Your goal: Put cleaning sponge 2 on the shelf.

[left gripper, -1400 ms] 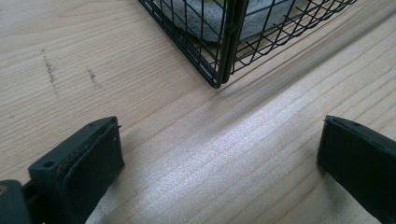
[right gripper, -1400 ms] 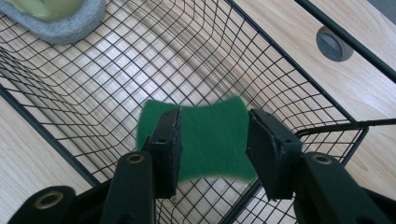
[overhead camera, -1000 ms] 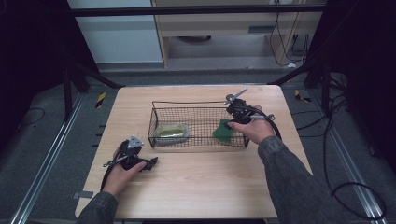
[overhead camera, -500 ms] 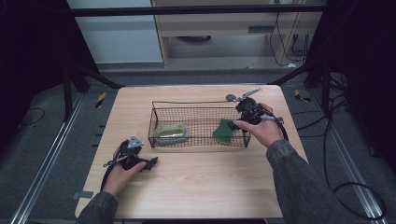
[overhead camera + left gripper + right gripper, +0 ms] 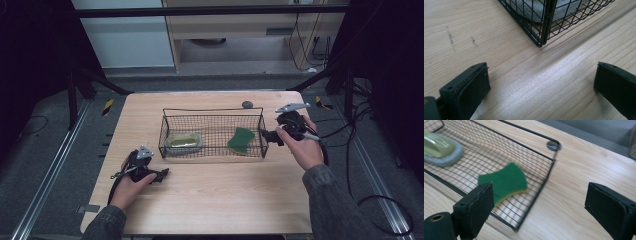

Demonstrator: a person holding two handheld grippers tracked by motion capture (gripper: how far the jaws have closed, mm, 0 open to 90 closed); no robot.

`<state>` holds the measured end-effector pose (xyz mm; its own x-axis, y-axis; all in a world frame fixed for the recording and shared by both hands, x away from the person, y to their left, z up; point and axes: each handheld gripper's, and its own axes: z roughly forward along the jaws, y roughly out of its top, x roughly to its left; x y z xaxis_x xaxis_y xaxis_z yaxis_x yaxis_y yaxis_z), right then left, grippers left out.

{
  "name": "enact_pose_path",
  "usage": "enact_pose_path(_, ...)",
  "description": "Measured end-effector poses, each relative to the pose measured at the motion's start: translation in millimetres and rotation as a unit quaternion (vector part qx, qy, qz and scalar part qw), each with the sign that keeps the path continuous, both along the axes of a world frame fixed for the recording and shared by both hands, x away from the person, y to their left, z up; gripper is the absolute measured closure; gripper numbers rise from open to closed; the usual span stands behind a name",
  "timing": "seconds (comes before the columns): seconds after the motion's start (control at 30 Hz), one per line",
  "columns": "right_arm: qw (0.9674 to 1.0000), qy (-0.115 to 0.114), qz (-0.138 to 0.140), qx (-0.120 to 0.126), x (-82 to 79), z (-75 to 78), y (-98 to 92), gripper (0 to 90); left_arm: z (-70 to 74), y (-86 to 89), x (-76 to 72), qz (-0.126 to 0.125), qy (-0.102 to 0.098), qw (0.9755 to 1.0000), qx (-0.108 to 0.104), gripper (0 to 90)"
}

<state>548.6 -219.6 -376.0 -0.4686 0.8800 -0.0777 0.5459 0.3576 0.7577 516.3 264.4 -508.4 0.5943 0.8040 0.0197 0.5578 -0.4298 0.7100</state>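
Observation:
A black wire basket (image 5: pixel 212 111) stands in the middle of the wooden table. In its right part lies a green sponge (image 5: pixel 240 140), and at its left end a grey-edged scrubber with a yellow-green top (image 5: pixel 183 142). My right gripper (image 5: pixel 267 136) hovers just outside the basket's right end. Its jaws have just been opening and stand wide with nothing between them. The right gripper view looks past them (image 5: pixel 540 195) at the sponge (image 5: pixel 504 181) inside the basket (image 5: pixel 524 147). My left gripper (image 5: pixel 162 175) rests open on the table near the basket's front left corner (image 5: pixel 544 30).
A small dark round object (image 5: pixel 247 104) lies on the table just behind the basket. Bare wood (image 5: pixel 225 195) stretches in front of the basket. Cables trail off the table's right edge (image 5: pixel 345 135).
My right gripper has drawn back to the right, from over the sponge to beside the basket's end. The sponge now lies free in the basket. The left hand has stayed still.

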Motion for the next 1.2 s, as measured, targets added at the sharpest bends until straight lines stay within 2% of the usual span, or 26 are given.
enact_pose_path(0.17,0.9996,-0.014,-0.022,0.009,-21.8,-15.1,-22.1,9.4,0.0,0.0,0.5,0.001,0.000,1.0000,0.000,0.0)
enact_pose_path(0.27,0.9994,-0.012,-0.028,0.012,-31.4,-26.9,-31.1,10.2,0.0,0.0,0.7,0.002,0.000,1.0000,0.000,0.0)
enact_pose_path(0.37,0.9991,-0.004,-0.036,0.019,-34.4,-42.6,-38.8,11.1,0.0,0.0,0.7,0.002,0.000,1.0000,0.000,0.0)
enact_pose_path(0.57,0.9975,0.029,-0.057,0.028,-27.2,-76.8,-46.0,11.5,0.0,0.0,0.7,0.002,0.000,1.0000,0.000,0.0)
enact_pose_path(0.73,0.9950,0.043,-0.083,0.033,-14.7,-99.4,-50.8,11.8,0.0,0.0,0.7,0.001,0.000,1.0000,0.000,0.0)
enact_pose_path(0.93,0.9917,0.047,-0.114,0.037,-4.3,-115.5,-55.5,10.4,0.0,0.0,0.8,0.001,0.000,1.0000,0.000,0.0)
enact_pose_path(1.2,0.9863,0.040,-0.155,0.042,4.9,-129.4,-56.5,8.9,0.0,0.0,1.0,0.002,0.000,1.0000,0.000,0.0)
